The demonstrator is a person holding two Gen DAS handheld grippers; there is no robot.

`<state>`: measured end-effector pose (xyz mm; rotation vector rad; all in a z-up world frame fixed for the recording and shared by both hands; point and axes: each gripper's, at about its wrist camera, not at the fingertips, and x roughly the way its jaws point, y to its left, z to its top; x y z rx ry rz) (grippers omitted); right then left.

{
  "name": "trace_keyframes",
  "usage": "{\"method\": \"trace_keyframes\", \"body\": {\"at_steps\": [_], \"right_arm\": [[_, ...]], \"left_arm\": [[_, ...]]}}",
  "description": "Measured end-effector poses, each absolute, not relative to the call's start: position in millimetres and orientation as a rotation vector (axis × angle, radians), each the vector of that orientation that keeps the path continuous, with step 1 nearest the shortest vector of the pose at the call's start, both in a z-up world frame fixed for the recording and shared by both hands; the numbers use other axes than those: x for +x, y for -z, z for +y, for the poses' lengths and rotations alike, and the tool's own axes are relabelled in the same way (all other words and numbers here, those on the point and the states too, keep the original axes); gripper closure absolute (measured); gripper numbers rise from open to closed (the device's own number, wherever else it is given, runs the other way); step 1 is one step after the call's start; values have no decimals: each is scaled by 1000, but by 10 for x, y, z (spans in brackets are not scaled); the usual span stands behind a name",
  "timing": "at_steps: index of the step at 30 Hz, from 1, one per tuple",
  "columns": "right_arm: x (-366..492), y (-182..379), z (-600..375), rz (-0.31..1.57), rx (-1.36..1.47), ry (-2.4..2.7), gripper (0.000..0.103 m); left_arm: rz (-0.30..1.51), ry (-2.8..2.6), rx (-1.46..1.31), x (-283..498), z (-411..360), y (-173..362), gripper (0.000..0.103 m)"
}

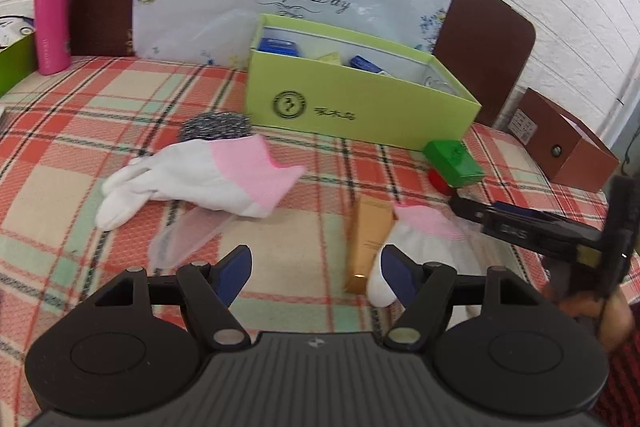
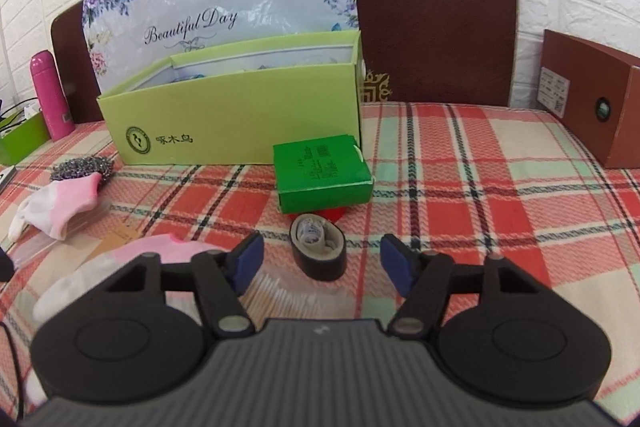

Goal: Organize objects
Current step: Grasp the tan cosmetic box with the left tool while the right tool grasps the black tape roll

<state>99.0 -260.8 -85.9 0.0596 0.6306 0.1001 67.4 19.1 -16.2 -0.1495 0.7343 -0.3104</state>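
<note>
The light green box (image 2: 224, 119) stands open at the back of the plaid blanket (image 2: 480, 187), and some blue packets (image 1: 278, 45) already lie inside, so part of the sorting seems done. Much is left outside: a roll of dark tape (image 2: 318, 247), a small green carton (image 2: 322, 173), a gold tube (image 1: 366, 243), two white and pink gloves (image 1: 200, 179) and a metal scourer (image 1: 216, 126). The right gripper (image 2: 320, 261) has its jaws apart around the tape, not touching it. The left gripper (image 1: 316, 271) is wide open and holds nothing. A red thing under the carton is mostly hidden, and I cannot name it.
</note>
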Motion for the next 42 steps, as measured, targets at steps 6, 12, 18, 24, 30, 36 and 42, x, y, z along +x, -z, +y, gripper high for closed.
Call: {"method": "trace_keyframes", "body": {"at_steps": [6,12,18,24,30,36,42], "right_arm": [[1105,940,-2602,657,29,-108,70],[669,836,-2830,645,51,-103,70],[311,916,-2993,670,53,-93,70],[290,927,-3030,669,69,-83,70],[277,938,-3005,666,72,-69,70],[256,949,-3003,660,80,-62,70],[255,952,-3011,660,85,-62,70]], "left_arm": [[746,323,-97,905,-109,239,32],[789,391,-41,1079,-485,394,32],[787,402,-101,1059,-521,452,39],[749,351,-209,940,-157,240,44],[761,308,-161,1117,-245,277,40],[774,380,-127,1068,-485,468,39],[778,327,-188,1115,-231,470,41]]}}
